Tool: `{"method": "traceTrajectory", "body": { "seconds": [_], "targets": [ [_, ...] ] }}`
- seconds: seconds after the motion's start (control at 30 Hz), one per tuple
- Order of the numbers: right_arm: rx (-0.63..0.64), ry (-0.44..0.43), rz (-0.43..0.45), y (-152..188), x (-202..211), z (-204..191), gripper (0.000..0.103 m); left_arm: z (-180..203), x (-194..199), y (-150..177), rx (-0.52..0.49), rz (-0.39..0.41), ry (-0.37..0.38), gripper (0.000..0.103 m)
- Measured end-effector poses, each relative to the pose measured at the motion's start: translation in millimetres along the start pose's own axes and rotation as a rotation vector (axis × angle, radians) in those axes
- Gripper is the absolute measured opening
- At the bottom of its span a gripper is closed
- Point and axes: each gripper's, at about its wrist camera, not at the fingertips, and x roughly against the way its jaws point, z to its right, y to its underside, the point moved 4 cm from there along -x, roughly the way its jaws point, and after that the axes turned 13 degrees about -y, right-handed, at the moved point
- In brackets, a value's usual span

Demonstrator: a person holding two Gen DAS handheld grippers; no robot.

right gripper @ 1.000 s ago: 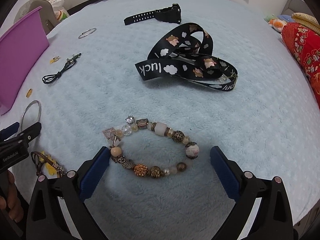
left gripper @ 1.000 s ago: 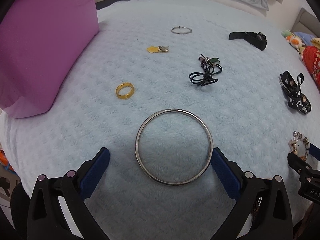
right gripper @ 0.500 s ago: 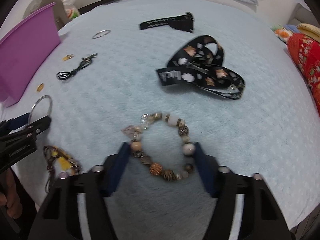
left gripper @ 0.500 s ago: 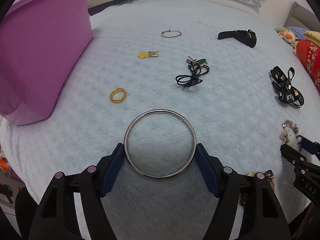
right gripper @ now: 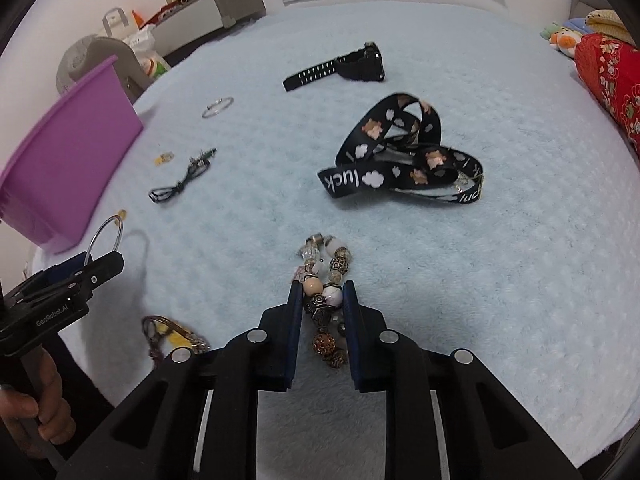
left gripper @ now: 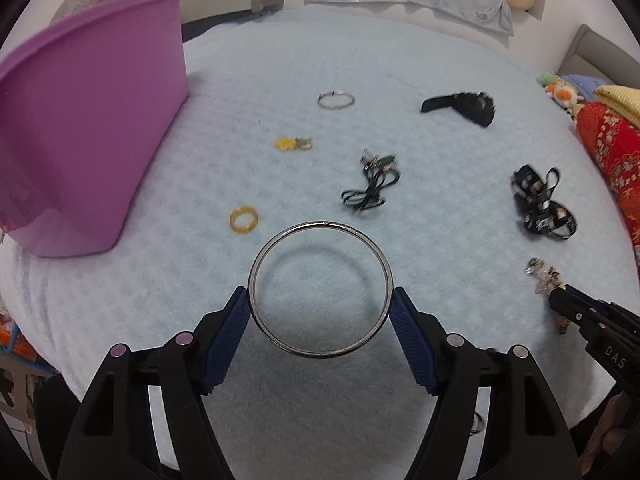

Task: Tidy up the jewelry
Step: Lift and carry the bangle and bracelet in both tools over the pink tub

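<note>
Left tool (left gripper: 320,306) pinched on the big silver ring (left gripper: 320,290), up off the bed (left gripper: 440,208). Right tool (right gripper: 319,300) squeezed on the bead bracelet (right gripper: 322,296). Carry both level and slow to the purple bin (left gripper: 92,140), up ahead on the left, then let go inside.
</note>
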Motion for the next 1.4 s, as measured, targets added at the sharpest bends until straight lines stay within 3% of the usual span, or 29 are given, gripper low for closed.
{"method": "traceTrajectory", "body": {
  "seconds": [0.1, 0.73, 1.0, 1.4],
  "targets": [
    [0.007, -0.018, 0.017, -4.8, 9.0, -7.0, 0.009, -2.8, 11.8, -6.2, 0.006, 0.018, 0.011, 0.069],
    [0.09, -0.11, 0.118, -60.1, 63.4, -74.7, 0.009, -46.2, 77.9, -48.4, 0.093, 0.105, 0.027, 0.069],
    [0.204, -0.236, 0.167, -115.7, 75.0, -149.9, 0.009, -97.5, 121.0, -92.6, 0.162, 0.199, -0.025, 0.069],
    [0.394, -0.444, 0.155, -197.3, 46.1, -306.2, 0.009, -219.0, 132.5, -154.2, 0.266, 0.228, -0.144, 0.069]
  ]
}}
